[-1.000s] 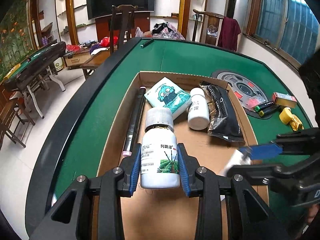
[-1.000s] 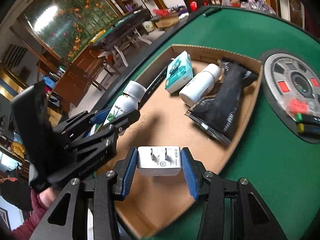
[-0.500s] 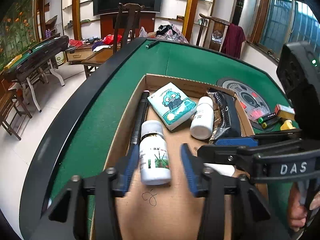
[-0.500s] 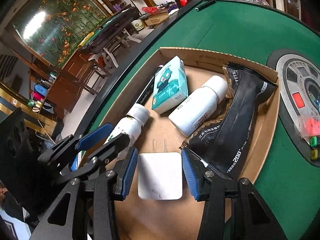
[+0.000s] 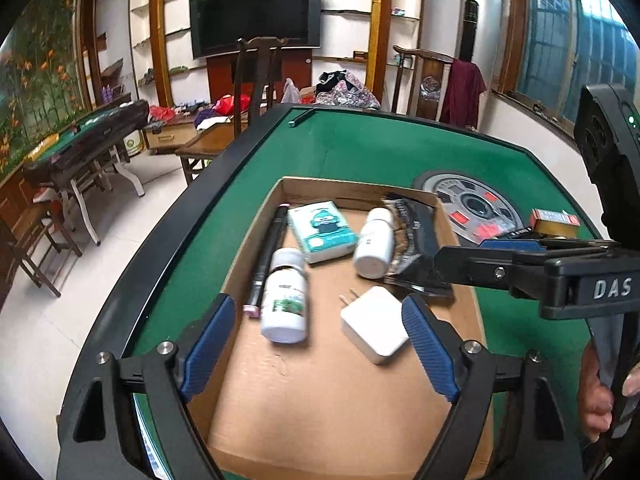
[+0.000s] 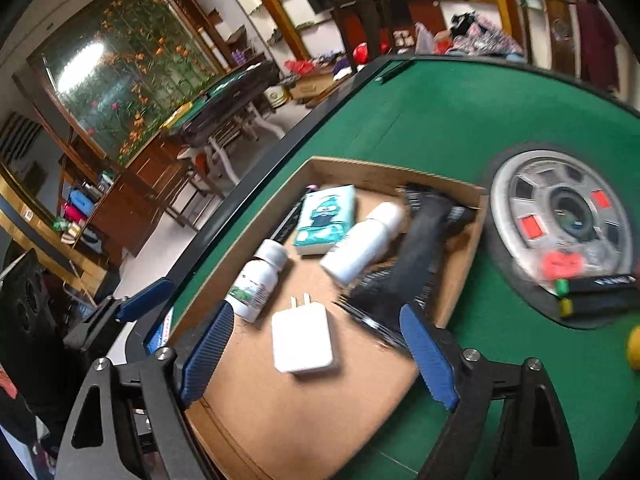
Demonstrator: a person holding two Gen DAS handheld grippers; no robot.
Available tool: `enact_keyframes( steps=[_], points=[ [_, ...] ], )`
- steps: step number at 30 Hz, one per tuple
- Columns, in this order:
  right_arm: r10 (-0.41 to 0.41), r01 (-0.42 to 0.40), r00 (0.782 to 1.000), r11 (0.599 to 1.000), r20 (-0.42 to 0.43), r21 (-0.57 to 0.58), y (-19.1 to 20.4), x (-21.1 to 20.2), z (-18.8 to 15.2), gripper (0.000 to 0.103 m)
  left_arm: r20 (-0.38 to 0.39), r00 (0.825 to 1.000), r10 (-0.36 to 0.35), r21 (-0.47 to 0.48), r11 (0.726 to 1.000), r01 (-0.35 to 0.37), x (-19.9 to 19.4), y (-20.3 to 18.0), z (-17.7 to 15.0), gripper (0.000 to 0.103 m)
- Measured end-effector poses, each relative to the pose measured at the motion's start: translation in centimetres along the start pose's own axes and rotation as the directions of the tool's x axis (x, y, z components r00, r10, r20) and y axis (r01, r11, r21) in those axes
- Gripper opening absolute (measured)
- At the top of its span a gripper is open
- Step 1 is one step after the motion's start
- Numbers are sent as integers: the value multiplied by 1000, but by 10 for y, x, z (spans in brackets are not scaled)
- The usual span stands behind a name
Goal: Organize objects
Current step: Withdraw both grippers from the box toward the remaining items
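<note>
Cardboard tray [image 5: 256, 240] lay on the table [image 5: 360, 148], pen [image 5: 269, 256] along its left wall, labelled bottle [image 5: 285, 300] just beside, charger [image 5: 376, 330] right of the bottle, tissue pack [image 5: 322, 232] behind.

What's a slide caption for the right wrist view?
Right gripper, just opened, above the white charger lying in the cardboard tray beside the labelled bottle.

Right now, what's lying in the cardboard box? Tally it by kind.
Bottles: 2, the labelled bottle and the plain white bottle
Charger plugs: 1, the white charger
Tissue packs: 1, the teal tissue pack
Black pouches: 1, the black pouch
Dark pens: 1, the long pen
Total: 6, all in the cardboard box
</note>
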State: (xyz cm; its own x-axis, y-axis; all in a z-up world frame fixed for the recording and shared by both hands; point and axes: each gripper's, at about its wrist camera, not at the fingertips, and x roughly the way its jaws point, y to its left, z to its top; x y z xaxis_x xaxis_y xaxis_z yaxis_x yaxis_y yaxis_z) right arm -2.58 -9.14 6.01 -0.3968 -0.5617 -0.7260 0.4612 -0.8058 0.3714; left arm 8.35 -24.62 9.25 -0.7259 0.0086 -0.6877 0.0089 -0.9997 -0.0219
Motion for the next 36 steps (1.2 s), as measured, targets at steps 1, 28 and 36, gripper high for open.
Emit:
enact_keyframes(
  steps=[1, 28, 36],
  points=[
    [-12, 12, 1000, 1000, 8, 1, -4, -6, -5, 91, 1, 1000, 0, 10, 1000, 0, -2, -6, 0, 85],
    [-165, 101, 967, 948, 196, 302, -164, -135, -56, 92, -13, 998, 66, 250, 966, -61, -4, -145, 1, 88],
    [-218, 117, 946, 920, 241, 373, -202, -155, -53, 92, -65, 997, 45, 276, 961, -25, 18, -161, 3, 88]
  ],
)
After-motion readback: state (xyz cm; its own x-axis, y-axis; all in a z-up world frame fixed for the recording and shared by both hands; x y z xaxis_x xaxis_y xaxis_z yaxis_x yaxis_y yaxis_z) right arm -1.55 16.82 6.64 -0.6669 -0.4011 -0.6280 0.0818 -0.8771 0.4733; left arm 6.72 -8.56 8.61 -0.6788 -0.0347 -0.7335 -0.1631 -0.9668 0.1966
